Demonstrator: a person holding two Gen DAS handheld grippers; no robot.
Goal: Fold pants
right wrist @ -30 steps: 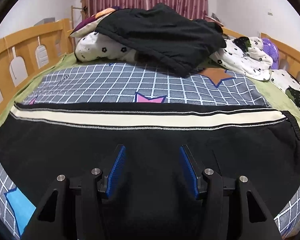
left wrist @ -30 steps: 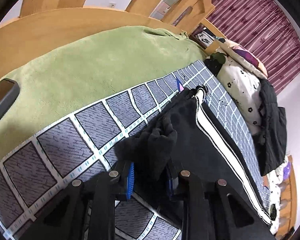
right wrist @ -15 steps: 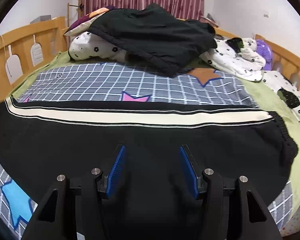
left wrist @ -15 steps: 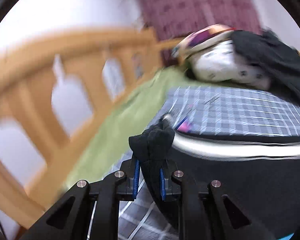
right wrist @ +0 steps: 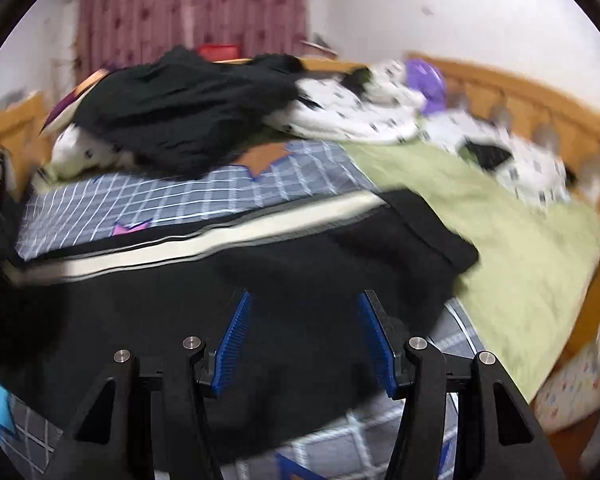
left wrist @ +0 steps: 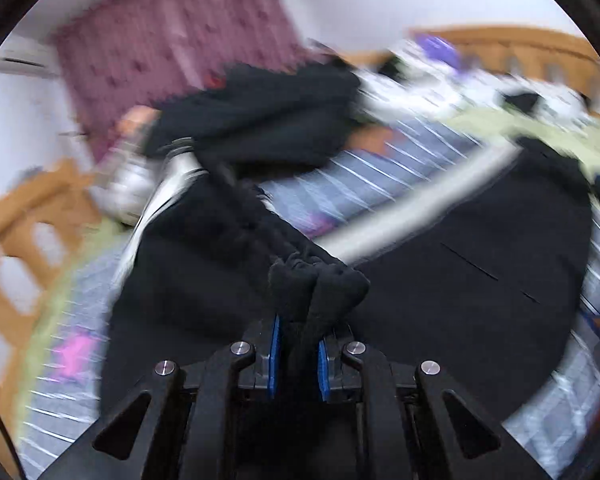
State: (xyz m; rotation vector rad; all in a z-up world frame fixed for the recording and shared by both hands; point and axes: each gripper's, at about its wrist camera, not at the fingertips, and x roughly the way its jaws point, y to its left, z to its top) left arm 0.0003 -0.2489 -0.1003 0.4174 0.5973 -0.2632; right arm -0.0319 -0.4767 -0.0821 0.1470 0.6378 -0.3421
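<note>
Left wrist view: heavy motion blur. Left gripper (left wrist: 298, 354) has its fingers (left wrist: 275, 354) closed narrow on a bunched wad of the black pants (left wrist: 459, 280). From the pinch a gathered black edge runs up and left, away from the camera. The rest of the pants spreads flat to the right over the checked sheet (left wrist: 379, 176) on the bed. The cream side stripe (left wrist: 419, 204) gives the long axis: diagonal, low centre to upper right. A second stretch of stripe runs up the lifted part at left. No readable writing or labels; too blurred to tell.

Behind: a black garment pile (left wrist: 260, 116), a wooden bed rail (left wrist: 16, 216) at left, a maroon curtain (left wrist: 172, 48).

Right wrist view: less blur. Right gripper (right wrist: 305, 338) has its fingers (right wrist: 236, 336) spread wide with nothing between them, sitting over the black cloth; contact with it is unclear. The pants lie across the checked sheet, long axis roughly left to right, with the cream stripe along the far edge rising slightly to the right. The right end is squared off and reaches onto the green blanket (right wrist: 511, 240). The left end runs out of frame, blurred.

Beyond: the black pile, a white spotted quilt (right wrist: 351, 112), something purple (right wrist: 427, 80), a red box (right wrist: 218, 50) by the curtain. No brands or text legible.
</note>
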